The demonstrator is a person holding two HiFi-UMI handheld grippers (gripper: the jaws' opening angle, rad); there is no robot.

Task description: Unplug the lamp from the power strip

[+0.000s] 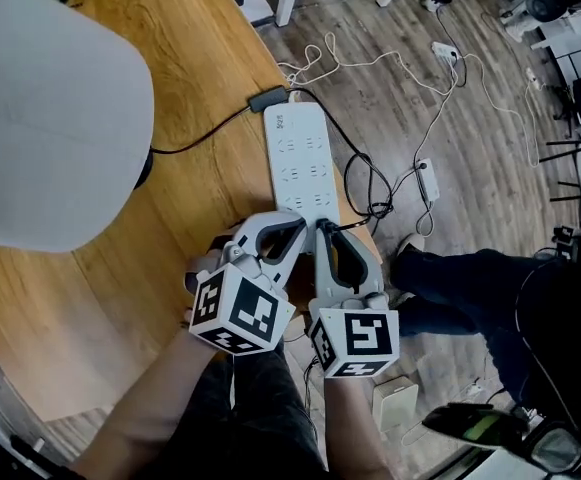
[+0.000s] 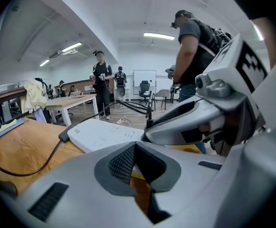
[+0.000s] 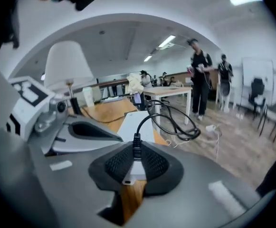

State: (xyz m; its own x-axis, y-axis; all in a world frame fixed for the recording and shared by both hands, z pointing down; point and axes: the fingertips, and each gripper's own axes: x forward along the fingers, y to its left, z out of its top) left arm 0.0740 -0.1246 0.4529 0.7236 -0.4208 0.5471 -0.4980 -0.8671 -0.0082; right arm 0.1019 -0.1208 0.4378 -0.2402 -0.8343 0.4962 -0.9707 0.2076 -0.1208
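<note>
head view: white power strip [image 1: 301, 153] lies flat on wooden table [image 1: 120, 288]; lamp shade [image 1: 50, 118] well left of it.
left gripper view: left gripper [image 2: 134, 146] jaws together, nothing between them, at strip's near end.
right gripper view: right gripper [image 3: 137, 152] clamped on black plug [image 3: 137, 143] at strip's near end.
handling: plug looks rigid, probably tight in its socket. Hold the body, not the soft cord [image 3: 176, 122]. Light strip may lift.

A white power strip [image 1: 300, 153] lies along the right edge of the wooden tabletop [image 1: 200, 228]. At its near end the left gripper [image 1: 292, 234] and right gripper [image 1: 324, 234] sit side by side, the right one at a black plug [image 1: 321, 225].
</note>
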